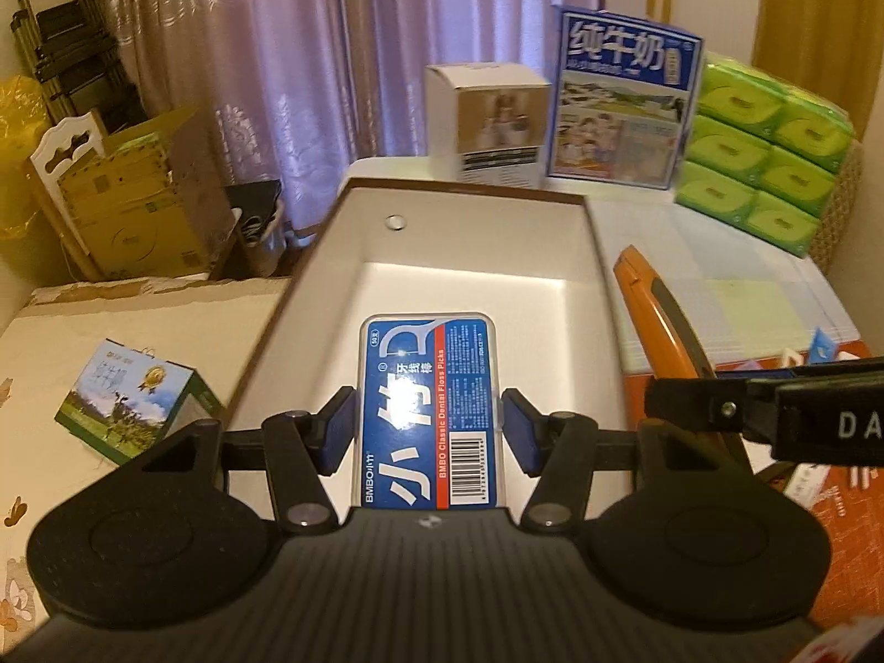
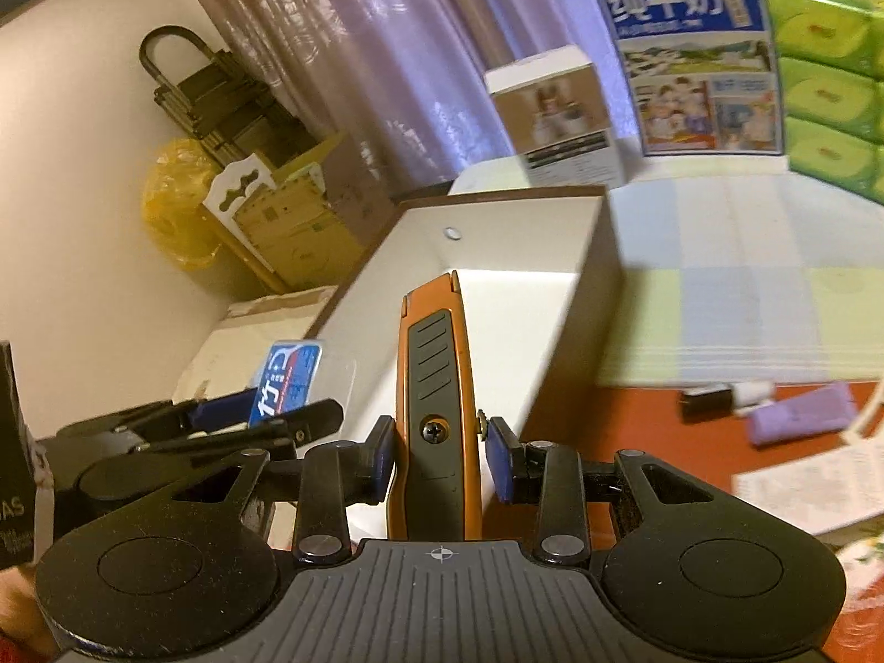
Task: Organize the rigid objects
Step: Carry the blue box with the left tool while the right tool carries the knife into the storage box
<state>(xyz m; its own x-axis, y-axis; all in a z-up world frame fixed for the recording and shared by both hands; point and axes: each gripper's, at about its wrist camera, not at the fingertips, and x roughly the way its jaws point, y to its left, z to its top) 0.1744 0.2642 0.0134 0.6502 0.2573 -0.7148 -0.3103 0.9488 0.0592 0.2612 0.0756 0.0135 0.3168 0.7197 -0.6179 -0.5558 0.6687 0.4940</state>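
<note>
My left gripper (image 1: 430, 426) is shut on a clear floss pick box (image 1: 431, 409) with a blue label, held above the open white box (image 1: 309, 287). In the right wrist view my right gripper (image 2: 439, 456) is shut on an orange utility knife (image 2: 433, 387) with a grey grip. The knife points at the white box (image 2: 558, 320) from its right side. That knife (image 1: 657, 320) shows to the right of the white box in the left wrist view, with the right gripper's finger (image 1: 713, 403) behind it. The left gripper (image 2: 221, 420) and floss pick box (image 2: 287, 381) appear at the left of the right wrist view.
Behind the white box stand a small white carton (image 1: 489, 121), a blue milk carton (image 1: 624, 105) and stacked green tissue packs (image 1: 768, 154). A small milk carton (image 1: 127, 398) lies on the left. Cardboard boxes (image 1: 138, 204) and a folded cart (image 1: 61, 55) stand by the curtain.
</note>
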